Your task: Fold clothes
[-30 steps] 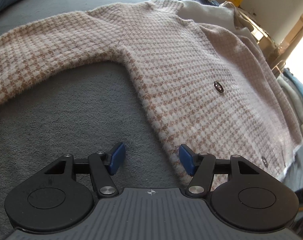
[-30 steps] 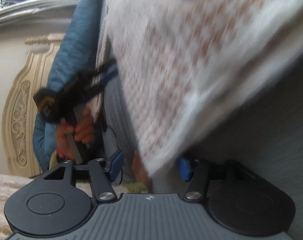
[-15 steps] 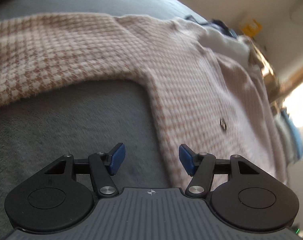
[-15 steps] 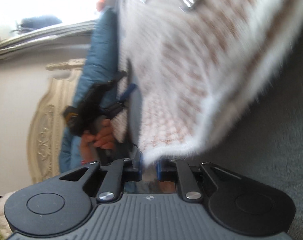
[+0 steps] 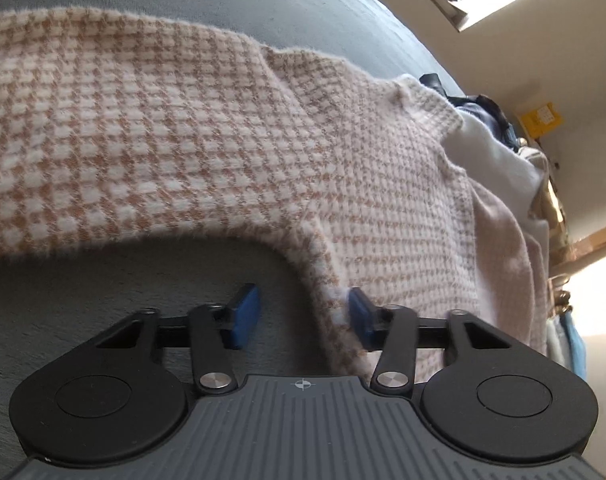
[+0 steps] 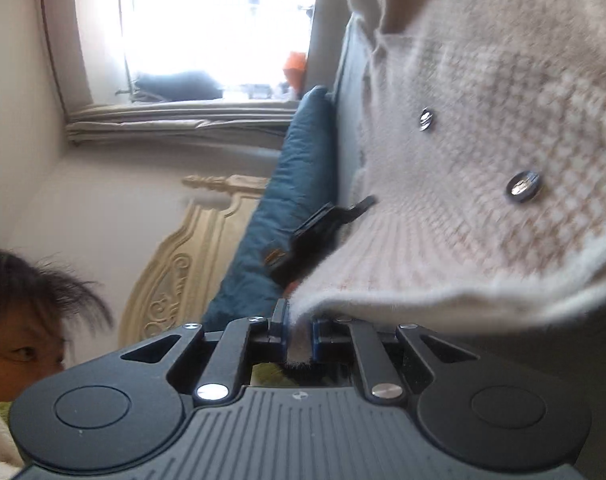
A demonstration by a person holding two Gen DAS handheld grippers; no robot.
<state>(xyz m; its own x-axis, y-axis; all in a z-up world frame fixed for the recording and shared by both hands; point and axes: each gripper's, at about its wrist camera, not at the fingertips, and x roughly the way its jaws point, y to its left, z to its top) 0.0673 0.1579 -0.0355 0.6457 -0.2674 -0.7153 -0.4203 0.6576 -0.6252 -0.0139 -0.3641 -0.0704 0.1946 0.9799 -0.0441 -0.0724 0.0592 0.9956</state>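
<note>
Here, in the left wrist view, the fuzzy cream-and-tan houndstooth knit cardigan [image 5: 231,152] lies on the grey bed [image 5: 103,300]; the left hand-held gripper [image 5: 303,314], jaws just narrowing, straddles its side edge unpinched. Opposite, the right hand-held gripper [image 6: 299,330] pinches the lifted hem.

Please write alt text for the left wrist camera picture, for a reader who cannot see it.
The left gripper, its jaws just closing, straddles the side edge of a beige checked cardigan below the armpit, on a grey bed cover. The blue pads do not yet pinch it.

Blown-out window [image 6: 207,24] glare, motion-blurred cardigan [image 6: 503,140], fisheye-warped edges.
</note>
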